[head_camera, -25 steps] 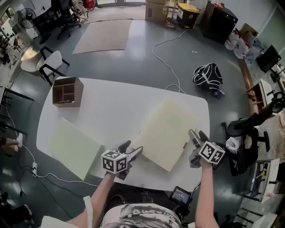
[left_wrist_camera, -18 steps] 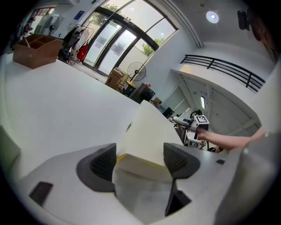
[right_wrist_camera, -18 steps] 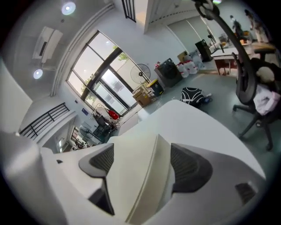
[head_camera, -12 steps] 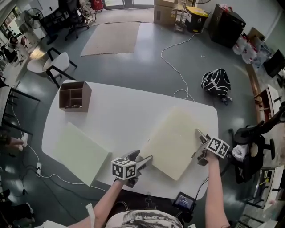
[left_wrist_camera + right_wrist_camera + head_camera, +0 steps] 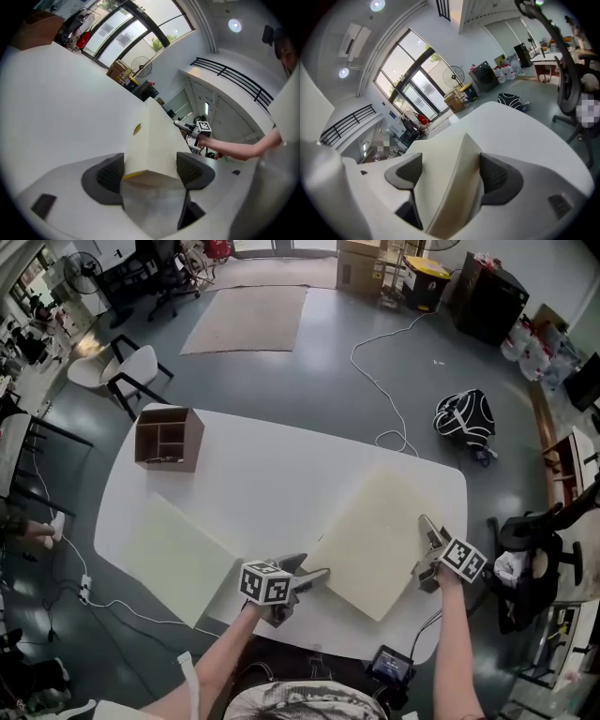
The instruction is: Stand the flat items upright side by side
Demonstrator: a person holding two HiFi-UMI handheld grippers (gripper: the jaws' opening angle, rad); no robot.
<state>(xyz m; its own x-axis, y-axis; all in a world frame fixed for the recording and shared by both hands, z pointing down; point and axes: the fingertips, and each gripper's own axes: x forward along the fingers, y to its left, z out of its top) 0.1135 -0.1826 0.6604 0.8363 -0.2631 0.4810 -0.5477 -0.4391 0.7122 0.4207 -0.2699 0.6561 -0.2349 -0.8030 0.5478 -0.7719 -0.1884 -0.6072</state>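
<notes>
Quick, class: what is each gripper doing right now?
Left gripper: open, jaws just opening, board between them.
Right gripper: open, jaws just opening, same board between them.

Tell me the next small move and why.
Probably clamp the board: it lies flat on the table; the left gripper straddles its corner, the right gripper its edge, and both have just been opening their jaws, so neither seems to grip yet.

A thick, pale cream board (image 5: 375,531) lies flat, one corner between the jaws of the left gripper (image 5: 311,568) and one edge between those of the right gripper (image 5: 424,545). Both pairs of jaws have just been opening. A second matching board (image 5: 173,554) lies flat well off to the left of both.
</notes>
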